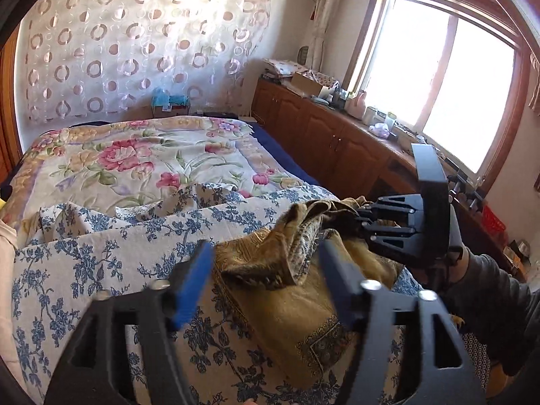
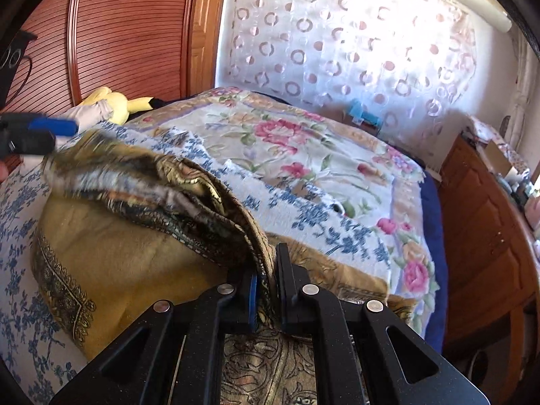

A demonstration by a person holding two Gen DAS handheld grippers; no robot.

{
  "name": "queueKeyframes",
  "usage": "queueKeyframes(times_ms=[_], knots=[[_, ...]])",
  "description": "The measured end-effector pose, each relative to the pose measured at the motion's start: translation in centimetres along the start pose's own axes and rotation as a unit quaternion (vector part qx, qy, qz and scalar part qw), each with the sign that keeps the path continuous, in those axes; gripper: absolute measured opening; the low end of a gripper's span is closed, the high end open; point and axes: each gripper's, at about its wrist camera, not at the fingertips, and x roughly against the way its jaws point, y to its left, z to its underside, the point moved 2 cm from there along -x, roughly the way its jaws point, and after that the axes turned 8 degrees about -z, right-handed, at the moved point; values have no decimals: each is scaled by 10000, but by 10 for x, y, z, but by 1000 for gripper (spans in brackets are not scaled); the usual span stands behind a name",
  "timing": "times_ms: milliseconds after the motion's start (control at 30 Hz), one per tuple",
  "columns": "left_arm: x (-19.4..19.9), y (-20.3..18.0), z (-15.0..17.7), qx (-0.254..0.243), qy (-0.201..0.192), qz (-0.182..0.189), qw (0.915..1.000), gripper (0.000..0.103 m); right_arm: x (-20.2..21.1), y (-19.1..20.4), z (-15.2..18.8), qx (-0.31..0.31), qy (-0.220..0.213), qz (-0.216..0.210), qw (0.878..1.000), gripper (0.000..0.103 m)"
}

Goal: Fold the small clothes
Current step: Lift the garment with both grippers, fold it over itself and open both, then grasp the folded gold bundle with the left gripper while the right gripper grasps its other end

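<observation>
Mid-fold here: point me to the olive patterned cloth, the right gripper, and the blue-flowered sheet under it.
olive patterned cloth (image 1: 303, 307): left wrist view, flat lower panel.
right gripper (image 2: 266, 283): right wrist view, between the tips of jaws shut on the cloth's gathered edge.
blue-flowered sheet (image 1: 84, 270): left wrist view, bare stretch left of the cloth.

Left tool (image 2: 33, 135) and lifted cloth edge (image 2: 87, 162) are motion-blurred, tool cropped

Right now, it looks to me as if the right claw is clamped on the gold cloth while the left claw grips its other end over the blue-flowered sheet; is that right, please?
Not quite: the left claw is open, its pads clear of the cloth, as the left wrist view shows. The right claw is indeed clamped on the cloth, over the blue-flowered sheet.
</observation>
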Motion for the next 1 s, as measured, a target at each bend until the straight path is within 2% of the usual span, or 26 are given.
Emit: queueKeyframes(times_ms=[133, 200, 233, 267, 367, 467, 633, 700, 867, 1000], knots=[[-11, -4, 3, -149, 158, -69, 9997, 80, 5, -3, -4, -106, -47, 42, 9999, 8], [-18, -5, 6, -157, 260, -132, 9995, 80, 7, -7, -9, -208, -115, 205, 9995, 25], [-22, -5, 8, -159, 318, -145, 9993, 80, 11, -10, -11, -247, -194, 378, 9988, 37], [-26, -5, 10, -165, 376, -179, 9990, 80, 17, -14, -15, -322, -292, 453, 9980, 44], [-37, -2, 13, -189, 498, -328, 9980, 80, 41, -27, -25, -588, -631, 637, 9942, 54], [-48, 4, 11, -185, 582, -492, 9969, 80, 68, -34, -31, -631, -841, 1011, 9893, 56], [-57, 9, 13, -104, 684, -516, 9963, 80, 89, -34, -18, -859, -730, 736, 9909, 61], [-61, 10, 16, -97, 741, -496, 9960, 80, 85, -35, -5, -984, -519, 595, 9920, 62], [-74, 10, 23, -71, 943, -482, 9943, 80, 64, -55, 22, -1376, 50, 602, 9886, 62], [-81, 11, 28, -71, 1097, -456, 9929, 80, 51, -77, 32, -1847, 159, 526, 9813, 62]])
